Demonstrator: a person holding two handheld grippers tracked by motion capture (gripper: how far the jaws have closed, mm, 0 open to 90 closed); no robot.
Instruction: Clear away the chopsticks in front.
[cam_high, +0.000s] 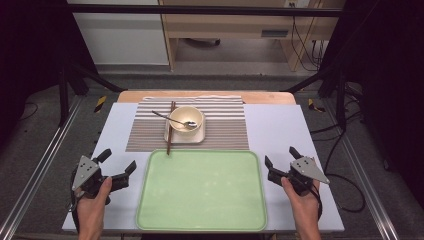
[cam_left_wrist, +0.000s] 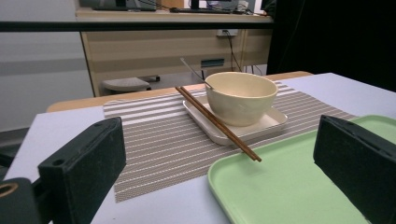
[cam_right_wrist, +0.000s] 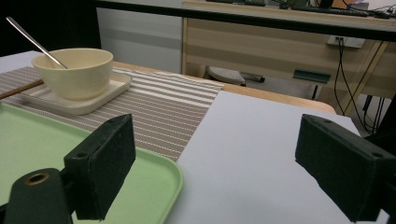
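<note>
On the pale counter (cam_high: 280, 125) sits a flat light-green plastic tray (cam_high: 202, 190), bare, between both claws. Left claw (cam_high: 118, 168) gapes wide at its left edge; right claw (cam_high: 279, 162) spreads open at its right edge, neither touching. It looks light, stiff and slick, so pinch the raised rim mid-side. Beyond it, brown wooden chopsticks (cam_high: 170, 128) overhang the tray's far rim beside a cream bowl (cam_high: 186, 119).

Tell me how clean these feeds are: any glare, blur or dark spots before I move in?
High view: even light on the tray, a soft sheen, no hard glare; the room's sides fall to black. Left gripper view: bowl and chopsticks sharp, the near jaws soft. Right gripper view: spoon handle crisp against a dark corner, the jaws slightly blurred, far desk mildly soft.
</note>
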